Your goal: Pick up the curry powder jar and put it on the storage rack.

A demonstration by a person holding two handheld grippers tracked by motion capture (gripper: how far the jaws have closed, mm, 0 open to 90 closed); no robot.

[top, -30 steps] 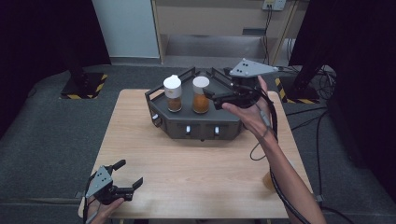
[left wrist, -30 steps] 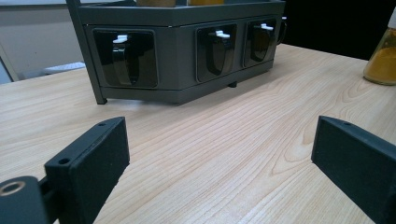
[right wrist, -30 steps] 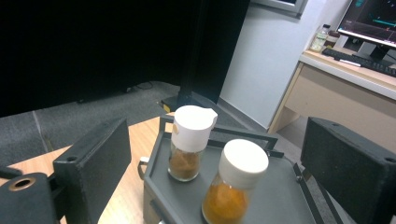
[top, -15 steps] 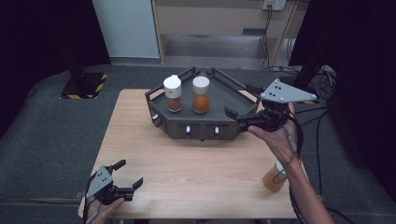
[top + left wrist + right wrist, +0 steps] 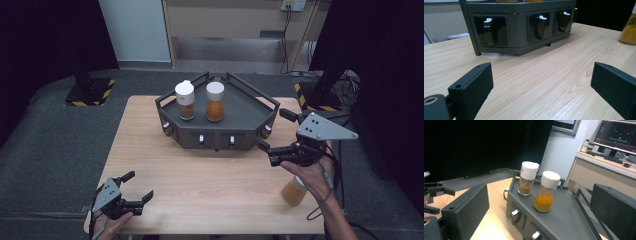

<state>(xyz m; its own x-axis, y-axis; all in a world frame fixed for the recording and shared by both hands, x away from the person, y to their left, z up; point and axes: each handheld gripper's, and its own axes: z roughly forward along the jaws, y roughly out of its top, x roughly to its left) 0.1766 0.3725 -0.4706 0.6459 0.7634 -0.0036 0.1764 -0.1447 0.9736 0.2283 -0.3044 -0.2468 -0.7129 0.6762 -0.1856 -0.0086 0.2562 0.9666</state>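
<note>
Pale wooden table [image 5: 200,175]: left gripper [image 5: 131,192] sits at the near left corner as before, jaws spread and empty, while the dark grey angular metal rack [image 5: 250,125] at the far centre carries two upright white-capped glass spice jars, brown powder [image 5: 185,101] beside orange powder [image 5: 215,102]. Right gripper [image 5: 272,131], jaws spread and empty, has drawn back from the rack to its right end. A third orange-filled jar [image 5: 292,192] stands by the near right edge, partly behind the right hand [image 5: 310,172].
</note>
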